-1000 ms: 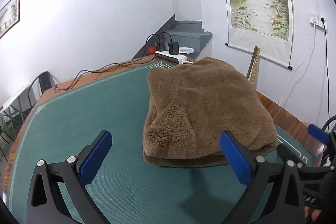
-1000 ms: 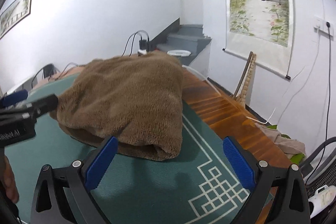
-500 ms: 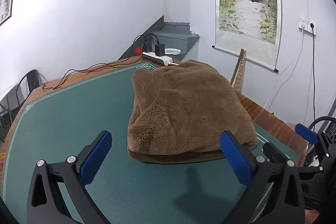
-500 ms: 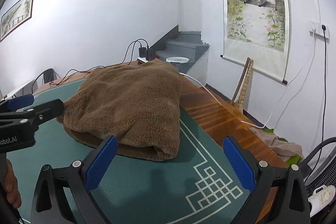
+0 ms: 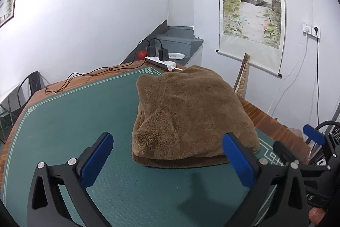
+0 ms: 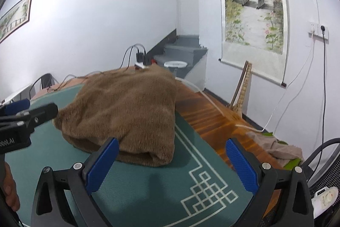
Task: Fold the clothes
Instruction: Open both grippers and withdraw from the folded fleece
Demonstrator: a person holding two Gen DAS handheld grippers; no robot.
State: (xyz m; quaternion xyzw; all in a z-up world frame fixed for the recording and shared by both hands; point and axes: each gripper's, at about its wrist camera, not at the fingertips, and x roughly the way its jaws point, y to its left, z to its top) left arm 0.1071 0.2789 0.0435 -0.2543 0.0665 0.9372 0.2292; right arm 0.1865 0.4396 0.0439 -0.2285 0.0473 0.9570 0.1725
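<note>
Distance from the folded brown fleece garment (image 5: 191,118) has been gained by both tools over the last second: the bundle is now seen smaller and wholly clear of the blue-padded left gripper (image 5: 167,161) and blue-padded right gripper (image 6: 172,165). Both are held spread wide, nothing between the pads. The garment lies on the green patterned table mat (image 5: 70,118), layered at its near edge; the fold is judged complete.

Brown garment (image 6: 127,112) lies folded in a thick bundle on the green mat (image 6: 148,188) of the desk (image 6: 204,116). Right claw (image 6: 170,165) just short of the garment's near edge, fingers wide apart, empty. Left claw (image 6: 29,112) beside the garment's left edge, not touching.
</note>
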